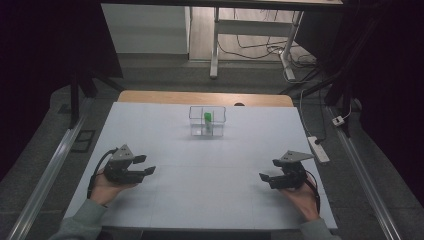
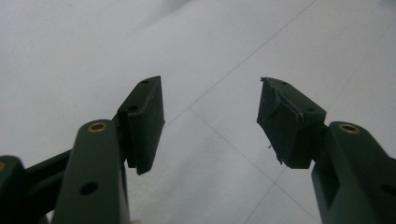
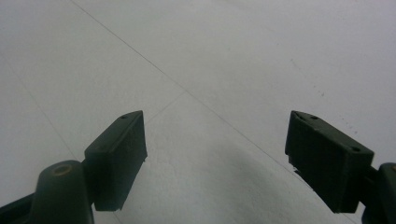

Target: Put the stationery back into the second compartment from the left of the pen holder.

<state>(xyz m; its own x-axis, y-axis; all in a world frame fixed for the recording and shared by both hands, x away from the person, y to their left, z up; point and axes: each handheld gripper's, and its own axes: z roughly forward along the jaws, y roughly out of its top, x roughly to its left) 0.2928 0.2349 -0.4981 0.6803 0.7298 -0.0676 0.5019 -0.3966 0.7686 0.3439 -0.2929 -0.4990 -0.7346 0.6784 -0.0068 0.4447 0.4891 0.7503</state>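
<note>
A clear plastic box (image 1: 207, 121) with a green piece (image 1: 207, 118) standing inside it sits at the far middle of the white table (image 1: 210, 165). My left gripper (image 1: 147, 165) rests low at the near left, held by a hand, jaws pointing right. Its jaws stand open with nothing between them, as the left gripper view shows (image 2: 210, 119) over bare white surface. My right gripper (image 1: 269, 170) rests at the near right, pointing left. It is open and empty too (image 3: 215, 154). Both are well short of the box.
The white table's near edge runs just below the hands. Beyond the far edge is a wooden strip (image 1: 205, 97). A power strip (image 1: 318, 148) and cables lie on the floor at the right. Metal rails (image 1: 50, 170) flank the table.
</note>
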